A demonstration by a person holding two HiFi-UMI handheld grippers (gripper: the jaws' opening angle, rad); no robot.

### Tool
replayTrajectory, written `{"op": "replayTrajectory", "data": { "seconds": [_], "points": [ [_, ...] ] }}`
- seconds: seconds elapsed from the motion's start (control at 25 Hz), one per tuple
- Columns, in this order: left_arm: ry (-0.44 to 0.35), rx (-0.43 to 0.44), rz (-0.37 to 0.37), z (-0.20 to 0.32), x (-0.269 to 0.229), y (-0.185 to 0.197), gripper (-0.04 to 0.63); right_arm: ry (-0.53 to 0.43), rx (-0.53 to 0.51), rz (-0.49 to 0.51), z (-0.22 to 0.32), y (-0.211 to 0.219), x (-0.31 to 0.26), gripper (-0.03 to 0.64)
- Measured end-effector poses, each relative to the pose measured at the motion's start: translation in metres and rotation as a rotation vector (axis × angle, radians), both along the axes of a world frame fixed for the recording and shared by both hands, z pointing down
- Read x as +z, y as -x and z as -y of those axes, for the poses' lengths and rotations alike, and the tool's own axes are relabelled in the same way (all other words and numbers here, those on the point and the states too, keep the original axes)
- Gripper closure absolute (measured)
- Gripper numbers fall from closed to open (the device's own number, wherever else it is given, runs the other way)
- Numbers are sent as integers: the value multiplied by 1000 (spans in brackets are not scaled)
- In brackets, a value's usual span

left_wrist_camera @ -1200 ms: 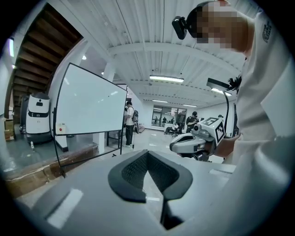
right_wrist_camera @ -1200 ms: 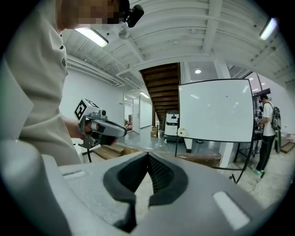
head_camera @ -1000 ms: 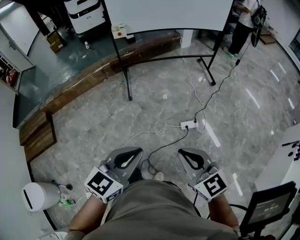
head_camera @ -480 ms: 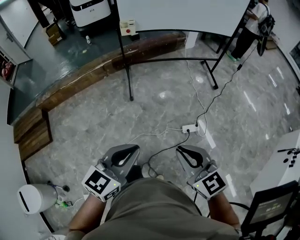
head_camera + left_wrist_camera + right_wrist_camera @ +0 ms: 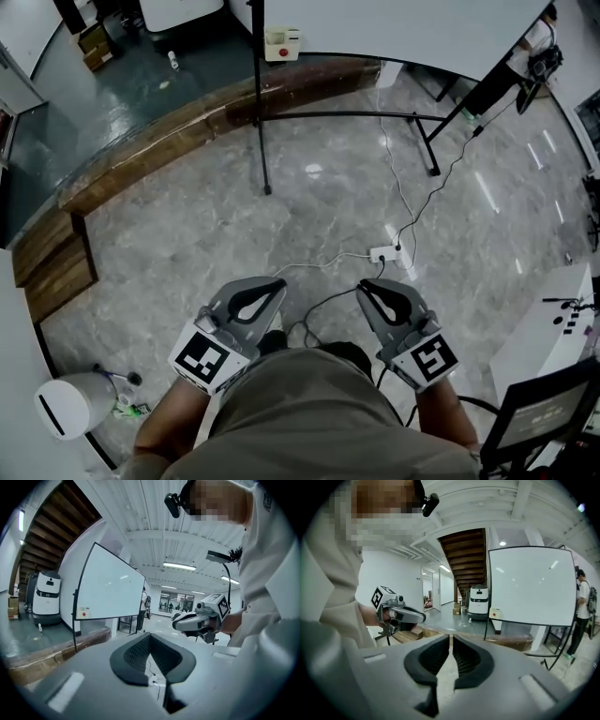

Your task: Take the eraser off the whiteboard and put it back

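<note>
The eraser (image 5: 281, 42), a small white block with a red dot, sits at the lower left corner of the whiteboard (image 5: 394, 23), far ahead of both grippers. It also shows as the eraser (image 5: 83, 613) in the left gripper view and the eraser (image 5: 495, 613) in the right gripper view. My left gripper (image 5: 279, 281) and right gripper (image 5: 361, 284) are held side by side at waist height over the floor. Both are shut and hold nothing. Each gripper view shows its own jaws closed, left gripper (image 5: 151, 637) and right gripper (image 5: 451, 639), and the other gripper beside it.
The whiteboard's black stand legs (image 5: 262, 150) spread over the marble floor. A power strip (image 5: 382, 253) with trailing cables lies ahead. A wooden step (image 5: 187, 112) runs behind the stand. A white cylinder (image 5: 66, 405) is at lower left, a white table (image 5: 553, 328) at right, a person (image 5: 525, 56) beyond.
The whiteboard, its stand and the power strip have come nearer as I walk forward. Both grippers keep their place before my body and stay shut.
</note>
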State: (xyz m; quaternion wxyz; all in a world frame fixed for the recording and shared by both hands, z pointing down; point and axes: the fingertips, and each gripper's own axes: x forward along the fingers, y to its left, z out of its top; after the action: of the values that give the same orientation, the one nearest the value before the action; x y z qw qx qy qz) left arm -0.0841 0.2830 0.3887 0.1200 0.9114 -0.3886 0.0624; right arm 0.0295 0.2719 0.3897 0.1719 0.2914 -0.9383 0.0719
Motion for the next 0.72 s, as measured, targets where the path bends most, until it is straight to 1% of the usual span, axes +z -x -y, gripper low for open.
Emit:
{"op": "replayTrajectory", "data": {
  "seconds": [0.08, 0.16, 0.32, 0.52, 0.64, 0.72],
  "points": [
    [13, 0, -13, 10, 2, 21, 594, -5, 9, -10, 13, 19, -1, 601],
    [4, 0, -9, 20, 7, 41, 594, -21, 17, -18, 25, 35, -4, 603],
    [-18, -25, -12, 35, 13, 68, 594, -45, 15, -43, 40, 49, 0, 602],
    [-15, -54, -32, 58, 19, 81, 594, -29, 4, -44, 71, 66, 3, 603],
    [-10, -67, -19, 83, 27, 85, 594, -47, -30, -35, 101, 71, 11, 601],
    [-8, -87, -11, 104, 31, 86, 594, -34, -42, -19, 123, 74, 16, 602]
  ]
}}
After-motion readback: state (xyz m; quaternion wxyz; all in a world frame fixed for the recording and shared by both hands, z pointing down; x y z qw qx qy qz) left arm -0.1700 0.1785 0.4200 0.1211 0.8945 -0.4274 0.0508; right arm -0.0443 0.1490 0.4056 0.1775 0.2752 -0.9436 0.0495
